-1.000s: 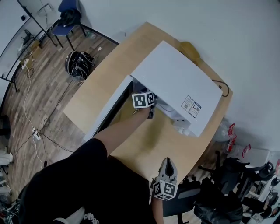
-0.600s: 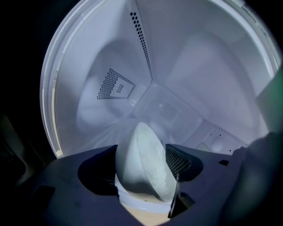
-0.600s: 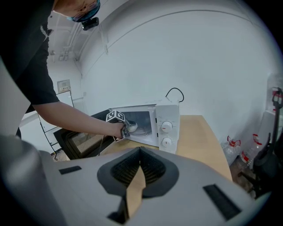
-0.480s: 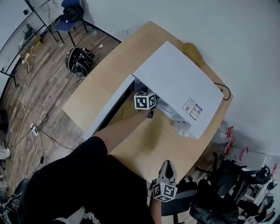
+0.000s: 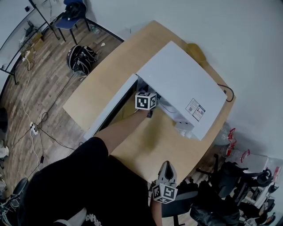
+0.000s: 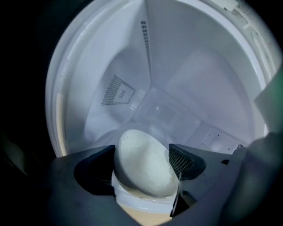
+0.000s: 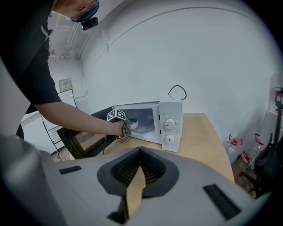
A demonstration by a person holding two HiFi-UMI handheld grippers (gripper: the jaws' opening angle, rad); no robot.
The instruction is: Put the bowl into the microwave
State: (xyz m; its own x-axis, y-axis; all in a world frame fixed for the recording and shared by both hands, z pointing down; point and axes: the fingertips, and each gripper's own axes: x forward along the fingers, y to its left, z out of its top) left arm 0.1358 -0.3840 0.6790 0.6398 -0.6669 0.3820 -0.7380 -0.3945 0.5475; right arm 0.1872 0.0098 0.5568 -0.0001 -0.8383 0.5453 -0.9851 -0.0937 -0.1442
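The white microwave (image 5: 181,86) stands on the wooden table (image 5: 101,84) with its door (image 5: 110,110) swung open to the left. My left gripper (image 6: 143,165) reaches into the cavity, jaws opening. The white bowl (image 6: 146,163) sits tilted between them, just inside the cavity's front lip, and I see no pad pressing on it. In the right gripper view the bowl (image 7: 131,123) shows inside the microwave (image 7: 170,119), next to the left gripper (image 7: 125,128). My right gripper (image 7: 140,152) is shut and empty, held back near the table's front edge (image 5: 167,167).
A black cable (image 5: 225,88) and a yellowish object (image 5: 194,50) lie behind the microwave. On the wooden floor to the left are a black bag (image 5: 82,62) and a blue chair (image 5: 73,13). Dark clutter (image 5: 230,194) stands at the lower right.
The left gripper's marker cube stays at the microwave's mouth, barely shifted. The right gripper has not moved.
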